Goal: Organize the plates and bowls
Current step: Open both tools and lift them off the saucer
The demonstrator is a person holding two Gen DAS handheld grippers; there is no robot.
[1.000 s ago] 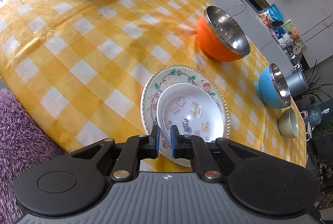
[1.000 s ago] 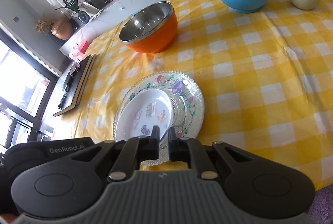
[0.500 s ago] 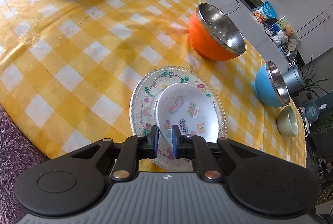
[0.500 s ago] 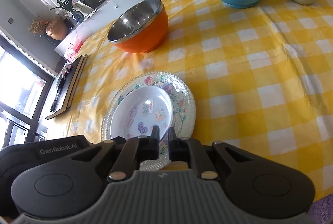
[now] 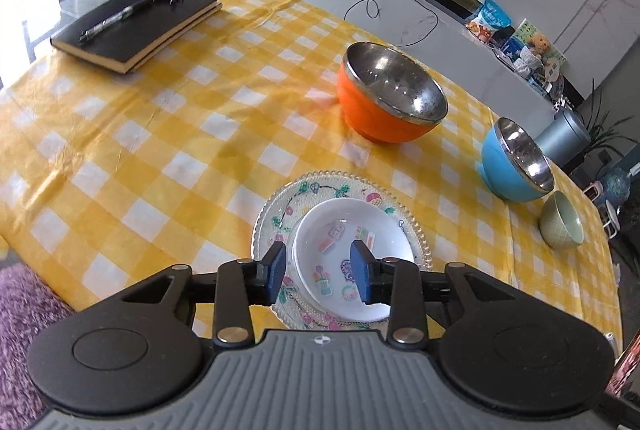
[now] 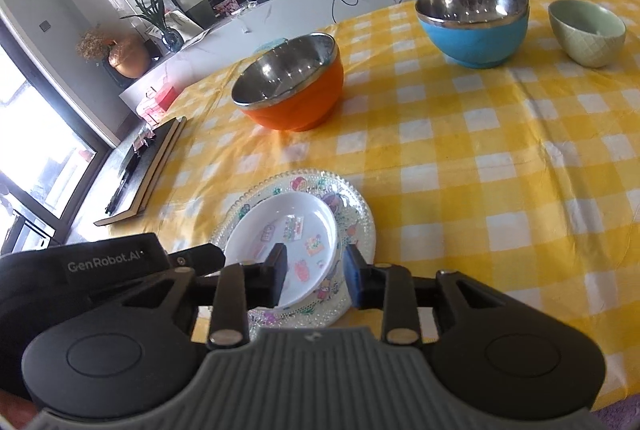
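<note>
A white dish with stickers point(image 5: 344, 242) point(image 6: 292, 226) lies on a clear patterned glass plate point(image 5: 280, 206) point(image 6: 356, 214) near the table's front edge. My left gripper point(image 5: 319, 272) is open, its jaws either side of the dish's near rim, holding nothing. My right gripper point(image 6: 313, 276) is open over the dish's near right rim, empty. An orange steel-lined bowl point(image 5: 384, 110) point(image 6: 292, 86), a blue steel-lined bowl point(image 5: 512, 166) point(image 6: 474, 22) and a small green bowl point(image 5: 560, 224) point(image 6: 586, 32) stand further back.
A black notebook with a pen point(image 5: 136, 26) point(image 6: 144, 174) lies at the table's far left. The yellow checked tablecloth point(image 5: 160, 134) covers the table. A purple rug point(image 5: 24, 294) lies below the front edge. A counter with cables runs behind.
Both grippers have opened; the left has let go of the white dish's rim. Both have tilted up, so more of the room shows.
</note>
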